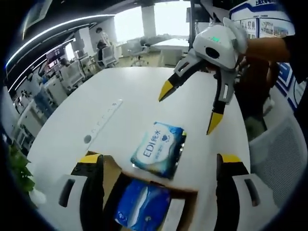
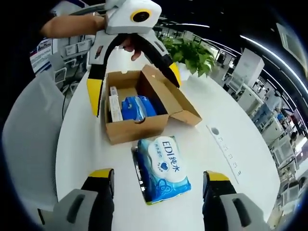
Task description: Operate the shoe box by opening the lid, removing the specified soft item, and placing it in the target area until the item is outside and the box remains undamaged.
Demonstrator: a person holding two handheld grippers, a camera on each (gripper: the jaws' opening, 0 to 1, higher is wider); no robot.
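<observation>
In the left gripper view the shoe box point(image 1: 144, 202) is cut off at the bottom, so only part of its inside shows, with a blue soft pack point(image 1: 142, 207) in it. In the right gripper view the same box point(image 2: 139, 108) sits open near the middle of the white bench point(image 2: 240, 130), its lid folded out to one side, and some flat things beside the blue pack are too small to make out. The wipes pack point(image 2: 163, 168) lies flat on the bench, outside the box and just beside its front wall. The left gripper point(image 2: 132, 72) hangs over the open box with its jaws spread wide, holding nothing. The right gripper point(image 1: 190, 108) hangs above the bench past the wipes pack point(image 1: 159, 149), jaws wide apart and empty too. A green plant point(image 2: 192, 53) stands behind the box near the far edge of the bench.
</observation>
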